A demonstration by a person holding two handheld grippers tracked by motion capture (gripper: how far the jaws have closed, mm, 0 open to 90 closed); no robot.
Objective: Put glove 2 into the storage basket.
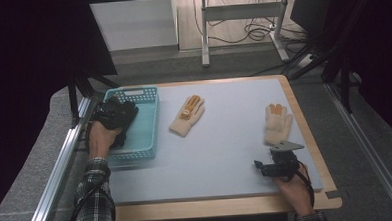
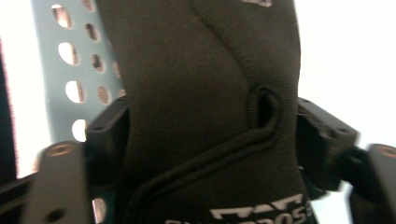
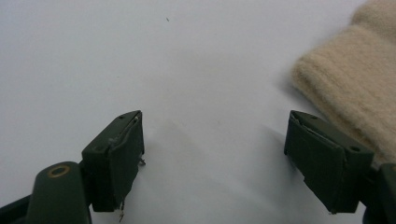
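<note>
A black glove [image 2: 196, 93] with white lettering lies in the turquoise basket [image 1: 148, 92] at the table's left. My left gripper [image 2: 212, 126] hangs over that basket [image 2: 56, 93], its jaws standing apart on either side of the glove with no squeeze showing. In the high view the glove [image 1: 119, 116] and the left gripper [image 1: 109, 114] merge into one dark mass. A cream glove with orange fingertips [image 1: 186, 116] lies mid-table. A second cream glove [image 1: 277, 123] lies at the right. My right gripper [image 1: 260, 168] rests just below it, open and empty [image 3: 215, 135], with that glove's cuff [image 3: 345, 84] beside its right jaw.
The pale blue mat [image 1: 225, 144] covers a wooden table top. Metal rails run along both sides of the table. A desk frame and loose cables stand on the floor beyond the far edge.
</note>
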